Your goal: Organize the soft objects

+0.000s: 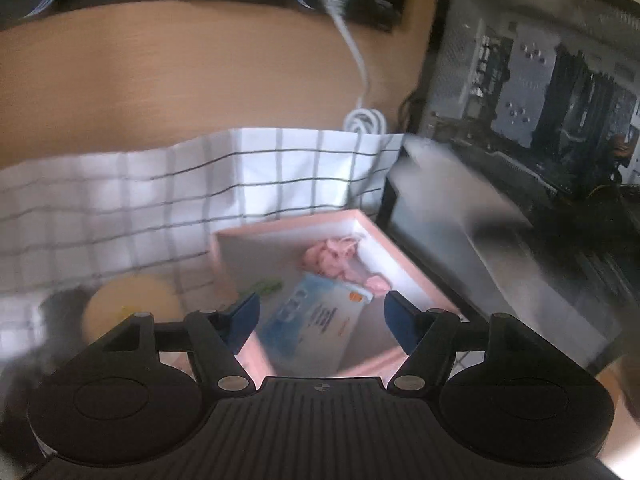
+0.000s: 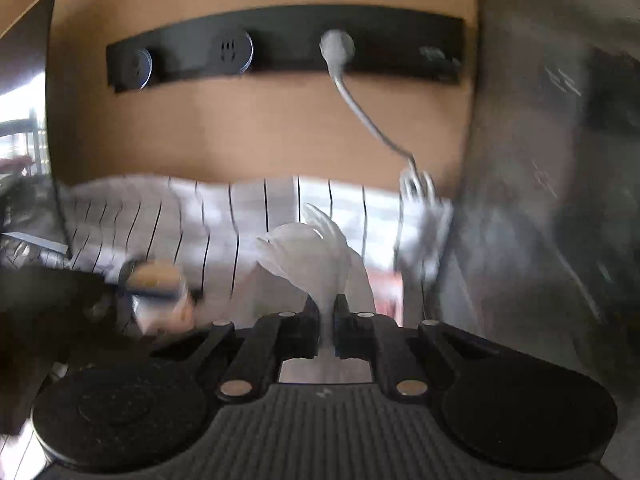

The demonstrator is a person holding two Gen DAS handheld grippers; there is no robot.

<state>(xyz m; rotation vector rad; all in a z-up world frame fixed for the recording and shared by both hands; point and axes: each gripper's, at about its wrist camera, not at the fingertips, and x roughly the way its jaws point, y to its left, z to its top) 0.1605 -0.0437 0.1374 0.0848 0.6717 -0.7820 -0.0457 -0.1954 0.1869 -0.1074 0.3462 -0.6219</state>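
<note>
The checked cloth (image 1: 120, 200) covers most of the work surface below a wooden back panel, with a dark computer case (image 1: 540, 100) standing to the right and a black socket strip (image 2: 280, 48) on the panel, from which a white cable (image 1: 356, 52) hangs down to a coil at the cloth's edge. On the cloth lies the pink box (image 1: 404, 264), open at the top, and it already holds a pink soft toy (image 1: 336, 258) at its far side, a blue-and-white packet (image 1: 316, 320) lying flat nearer the camera, and a small green thing between them, too blurred to name. Just left of the box sits a round yellowish object (image 1: 132, 304), also blurred. The step in hand appears to be carrying one more soft item to the box: the right gripper (image 2: 328, 312) has its jaws pinched on a crumpled white, translucent bag-like piece (image 2: 316, 252), which fans out above the fingers and stands clear of the cloth. The left gripper (image 1: 320, 312) hangs over the near end of the box with its jaws spread wide and nothing between them. The next move likely calls for bringing the white piece over the box's free space and releasing it there, while the left gripper either clears the opening or goes for the yellowish object.
</note>
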